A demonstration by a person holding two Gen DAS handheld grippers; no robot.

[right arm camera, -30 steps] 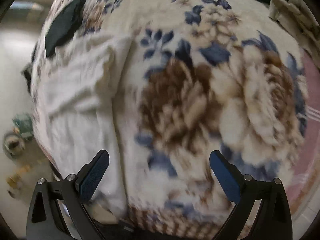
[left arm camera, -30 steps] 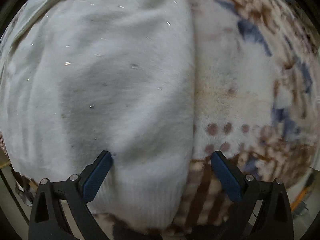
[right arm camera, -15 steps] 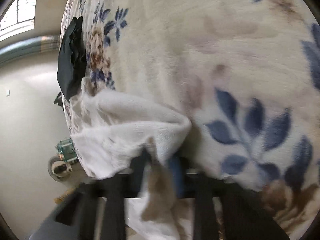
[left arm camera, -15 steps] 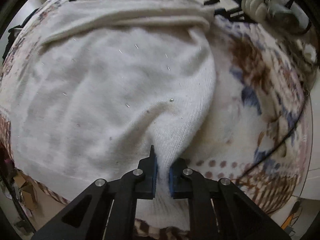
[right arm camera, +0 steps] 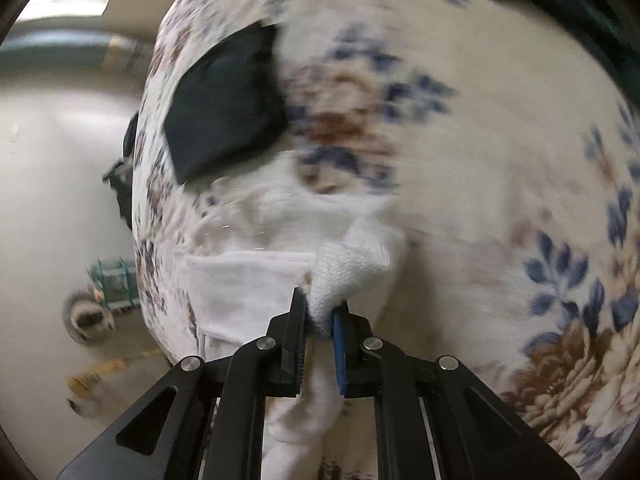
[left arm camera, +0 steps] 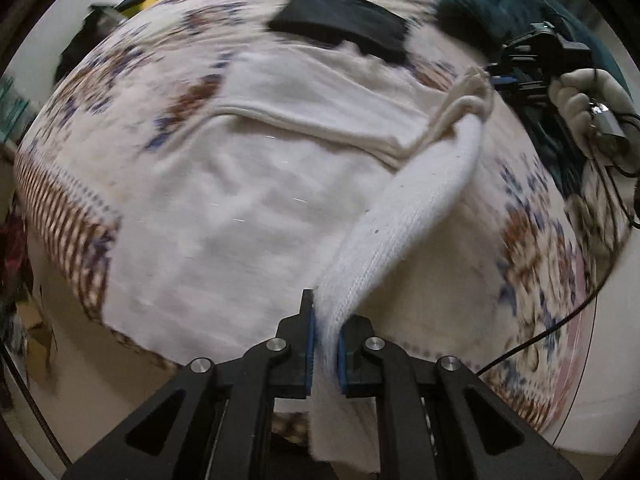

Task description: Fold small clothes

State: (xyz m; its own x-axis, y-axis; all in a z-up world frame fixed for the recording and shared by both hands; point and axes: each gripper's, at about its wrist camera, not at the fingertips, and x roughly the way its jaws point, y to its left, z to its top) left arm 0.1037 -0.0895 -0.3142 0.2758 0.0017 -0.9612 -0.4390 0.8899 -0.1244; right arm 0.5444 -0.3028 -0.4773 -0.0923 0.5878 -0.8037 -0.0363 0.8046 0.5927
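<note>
The white knit garment, soft, light and limp, lies centre frame on the floral bed, its right edge pinched by left claw and right claw.

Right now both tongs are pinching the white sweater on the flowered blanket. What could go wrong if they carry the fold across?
1. The left tongs pinch only the edge of the white sweater, so the knit may slip out midway.
2. The black cloth touches the sweater's far edge and could be dragged along.
3. The sleeve already folded across the top may shift as the side lifts.
</note>
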